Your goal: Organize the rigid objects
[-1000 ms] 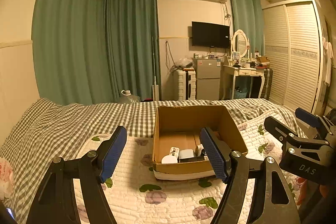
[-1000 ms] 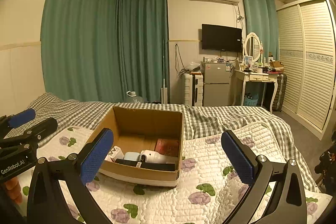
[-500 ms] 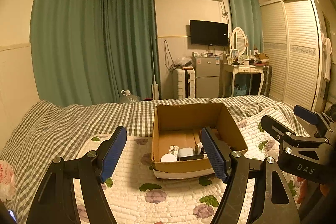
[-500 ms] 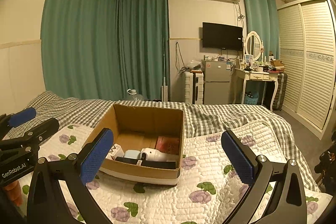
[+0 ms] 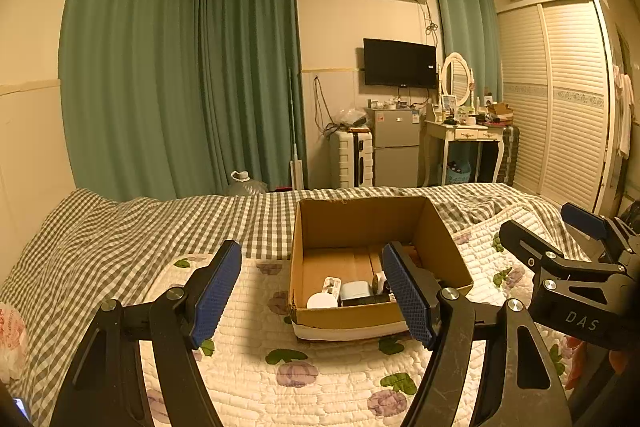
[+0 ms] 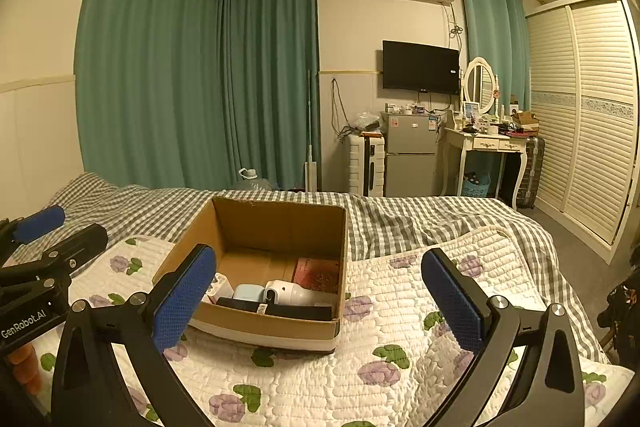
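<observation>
"DAS" on right gripper (image 5: 576,239); "GenRobot.AI" on left gripper (image 6: 48,239).

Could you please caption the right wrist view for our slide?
Open right gripper above quilted bed, facing cardboard box holding small items.

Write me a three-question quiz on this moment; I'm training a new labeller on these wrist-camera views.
1. True or false: the left gripper holds an item.
2. The cardboard box sits on: A) the dressing table B) the floral quilt C) the floor.
3. Fill in: the red booklet lies flat in the box's ____ corner, seen from the right wrist view.

Key: 1 false, both grippers, including the right gripper, are open and empty; 2 B; 3 far right.
</observation>
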`<state>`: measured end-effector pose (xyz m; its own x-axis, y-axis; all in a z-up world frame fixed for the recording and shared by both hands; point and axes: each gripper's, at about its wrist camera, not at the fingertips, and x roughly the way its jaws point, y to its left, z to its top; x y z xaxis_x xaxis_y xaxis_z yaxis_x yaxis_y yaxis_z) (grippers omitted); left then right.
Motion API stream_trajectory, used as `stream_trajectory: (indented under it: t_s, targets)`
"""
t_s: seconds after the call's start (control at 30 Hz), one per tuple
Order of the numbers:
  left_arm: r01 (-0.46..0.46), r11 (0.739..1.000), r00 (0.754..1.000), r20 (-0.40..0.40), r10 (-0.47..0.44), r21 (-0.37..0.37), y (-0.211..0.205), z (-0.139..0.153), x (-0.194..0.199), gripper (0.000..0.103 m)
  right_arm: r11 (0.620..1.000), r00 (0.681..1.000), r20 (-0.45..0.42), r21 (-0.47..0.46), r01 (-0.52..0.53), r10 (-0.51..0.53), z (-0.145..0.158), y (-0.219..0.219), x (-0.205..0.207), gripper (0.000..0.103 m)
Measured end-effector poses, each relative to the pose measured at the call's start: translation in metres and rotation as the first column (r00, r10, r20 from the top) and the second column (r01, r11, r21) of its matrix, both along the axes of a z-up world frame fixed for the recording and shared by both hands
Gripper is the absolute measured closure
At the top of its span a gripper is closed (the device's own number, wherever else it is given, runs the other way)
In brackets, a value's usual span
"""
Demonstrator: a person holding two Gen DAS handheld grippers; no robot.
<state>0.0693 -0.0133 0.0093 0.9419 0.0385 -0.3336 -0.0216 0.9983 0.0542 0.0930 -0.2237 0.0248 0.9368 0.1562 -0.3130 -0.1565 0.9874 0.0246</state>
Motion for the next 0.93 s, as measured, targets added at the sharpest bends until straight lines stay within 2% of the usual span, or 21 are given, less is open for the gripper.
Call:
stream_trajectory:
  t_s: [0.93]
  targets:
    - [-0.01, 1.0, 1.0, -0.002, 0.01, -0.009, 0.0017, -0.0026, -0.0008, 0.027, 1.0, 1.0, -0.012, -0.002, 0.006, -0.006, -0.0034, -0.004, -0.0003, 0.0]
